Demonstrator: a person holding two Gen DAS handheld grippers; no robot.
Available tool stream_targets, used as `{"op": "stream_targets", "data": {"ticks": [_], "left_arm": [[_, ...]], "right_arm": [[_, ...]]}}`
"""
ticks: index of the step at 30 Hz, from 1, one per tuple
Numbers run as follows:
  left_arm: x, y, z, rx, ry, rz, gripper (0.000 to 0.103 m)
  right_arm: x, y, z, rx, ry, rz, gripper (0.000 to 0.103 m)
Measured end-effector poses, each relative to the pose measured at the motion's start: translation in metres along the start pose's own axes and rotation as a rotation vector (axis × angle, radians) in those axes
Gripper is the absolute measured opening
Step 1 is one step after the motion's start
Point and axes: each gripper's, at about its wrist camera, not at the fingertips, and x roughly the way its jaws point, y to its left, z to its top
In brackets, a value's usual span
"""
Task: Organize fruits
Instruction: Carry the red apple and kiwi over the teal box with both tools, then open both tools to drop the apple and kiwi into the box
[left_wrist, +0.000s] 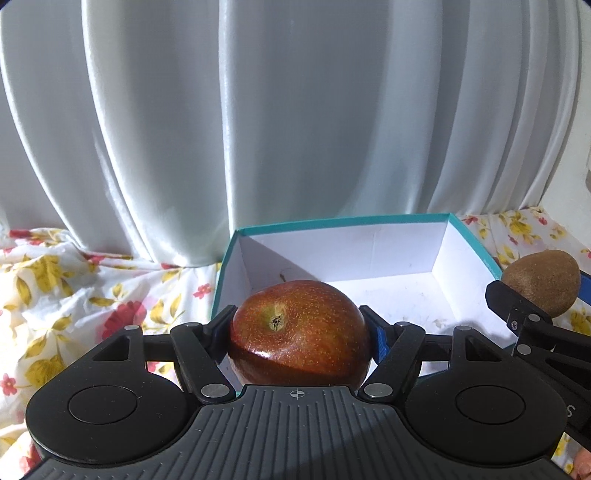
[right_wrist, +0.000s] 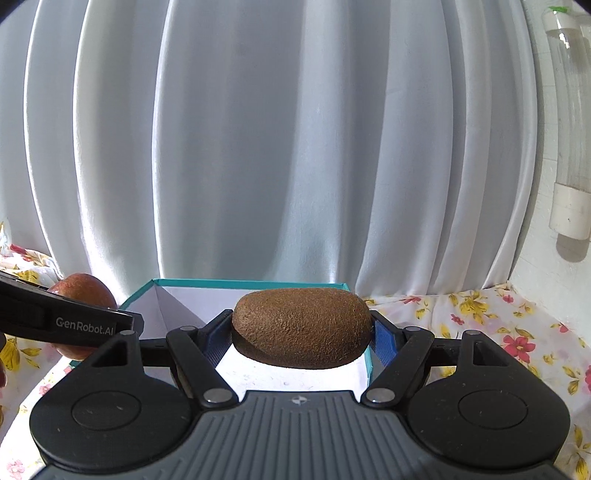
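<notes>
My left gripper is shut on a red apple and holds it at the near left edge of an open teal box with a white inside. My right gripper is shut on a brown kiwi and holds it above the near edge of the same box. In the left wrist view the kiwi and the right gripper show at the far right. In the right wrist view the apple shows at the left, partly behind the left gripper's black finger.
The box stands on a white cloth with red and yellow flowers. A pale grey curtain hangs right behind the box. A white wall with a clear tube is at the right.
</notes>
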Motion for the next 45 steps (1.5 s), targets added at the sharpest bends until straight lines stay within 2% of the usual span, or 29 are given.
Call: {"op": "stream_targets", "data": {"ticks": [9,19,41,45], "left_arm": [[0.026,0.001,-0.014,-0.008,0.050,-0.012,0.075],[0.034,0.001,-0.022,-0.004,0.026,0.002,0.075],[0.040,0.001,-0.022,-0.001,0.044,0.002,0.075],[0.037,0.000,-0.020,0.010,0.016,0.008,0.075]], "right_arm": [[0.022,0.002,-0.022,-0.018,0.058,-0.014,0.076],[0.043,0.009,-0.046,-0.054,0.104,-0.023,0.076],[0.051,0.011,-0.051,-0.069,0.145,-0.030,0.077],[0.052,0.009,-0.050,-0.062,0.153,-0.023,0.077]]}}
